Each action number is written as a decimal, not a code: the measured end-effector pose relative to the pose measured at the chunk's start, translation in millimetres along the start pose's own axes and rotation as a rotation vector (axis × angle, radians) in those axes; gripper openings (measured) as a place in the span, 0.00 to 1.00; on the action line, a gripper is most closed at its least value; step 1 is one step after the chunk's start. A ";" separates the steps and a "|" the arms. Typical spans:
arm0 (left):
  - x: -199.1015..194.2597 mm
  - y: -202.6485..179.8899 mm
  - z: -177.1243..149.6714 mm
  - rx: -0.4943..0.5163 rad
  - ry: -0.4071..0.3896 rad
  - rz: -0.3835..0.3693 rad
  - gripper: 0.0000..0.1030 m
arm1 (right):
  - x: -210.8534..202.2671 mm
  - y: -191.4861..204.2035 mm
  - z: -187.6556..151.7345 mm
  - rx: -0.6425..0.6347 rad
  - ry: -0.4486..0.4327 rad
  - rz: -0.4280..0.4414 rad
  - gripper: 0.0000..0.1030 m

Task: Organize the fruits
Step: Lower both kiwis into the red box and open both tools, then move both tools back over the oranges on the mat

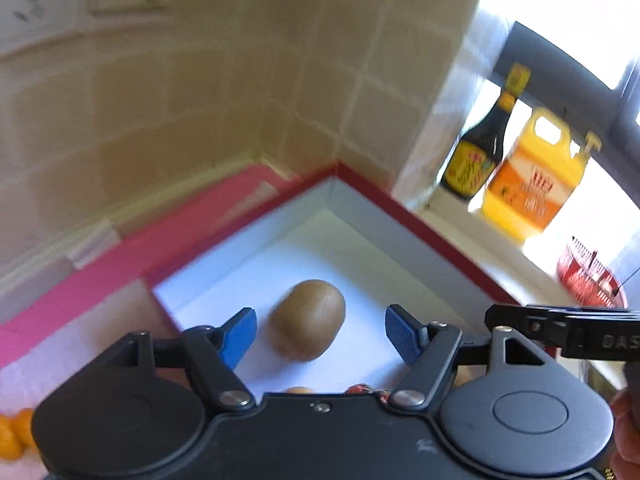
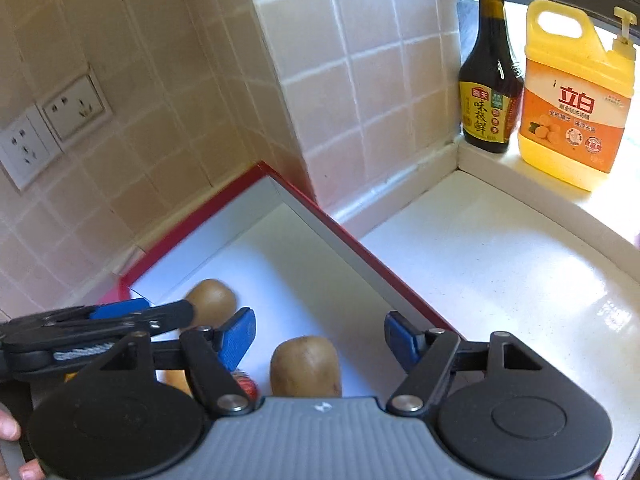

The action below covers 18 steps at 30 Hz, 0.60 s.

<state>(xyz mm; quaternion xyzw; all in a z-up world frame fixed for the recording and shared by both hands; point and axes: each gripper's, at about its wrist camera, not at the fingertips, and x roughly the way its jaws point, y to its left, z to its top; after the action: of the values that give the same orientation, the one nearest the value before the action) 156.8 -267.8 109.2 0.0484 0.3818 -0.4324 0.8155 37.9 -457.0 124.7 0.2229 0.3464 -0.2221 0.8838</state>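
A red-rimmed box point(image 1: 420, 224) with a white floor holds a brown kiwi point(image 1: 307, 319). My left gripper point(image 1: 320, 334) is open above it, with the kiwi between the blue pads and untouched. In the right wrist view the same box point(image 2: 360, 248) holds two kiwis: one far point(image 2: 212, 300), one near point(image 2: 306, 366) between the open blue pads of my right gripper point(image 2: 320, 336). A small red fruit point(image 2: 245, 384) and an orange one point(image 2: 176, 380) lie by the left finger. The left gripper point(image 2: 100, 320) shows at the left there.
A dark sauce bottle point(image 2: 490, 72) and a yellow detergent jug point(image 2: 576, 96) stand on the window sill. A tiled wall with sockets point(image 2: 52, 128) is behind the box. Pink board point(image 1: 80, 292) and orange fruits point(image 1: 16, 432) lie left. A red basket point(image 1: 588, 276) sits right.
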 end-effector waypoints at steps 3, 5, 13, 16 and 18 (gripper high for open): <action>-37.2 16.0 1.0 -0.004 -0.058 0.046 0.82 | -8.9 14.1 0.2 -0.020 -0.012 0.036 0.71; -62.2 30.6 0.9 -0.017 -0.091 0.079 0.82 | -15.4 29.6 -0.7 -0.049 -0.022 0.058 0.71; -169.6 102.0 -10.5 -0.116 -0.224 0.276 0.83 | -30.1 101.5 -2.1 -0.159 -0.051 0.153 0.71; -204.0 125.2 -18.4 -0.152 -0.268 0.358 0.85 | -30.5 135.7 -1.8 -0.200 -0.065 0.197 0.71; -219.2 139.3 -25.3 -0.181 -0.284 0.395 0.86 | -29.6 157.2 -3.8 -0.225 -0.079 0.219 0.70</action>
<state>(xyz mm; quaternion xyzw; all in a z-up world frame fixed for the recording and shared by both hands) 172.1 -24.4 202.0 -0.0122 0.2837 -0.2313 0.9305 102.3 -321.8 181.0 0.1501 0.3079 -0.0929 0.9349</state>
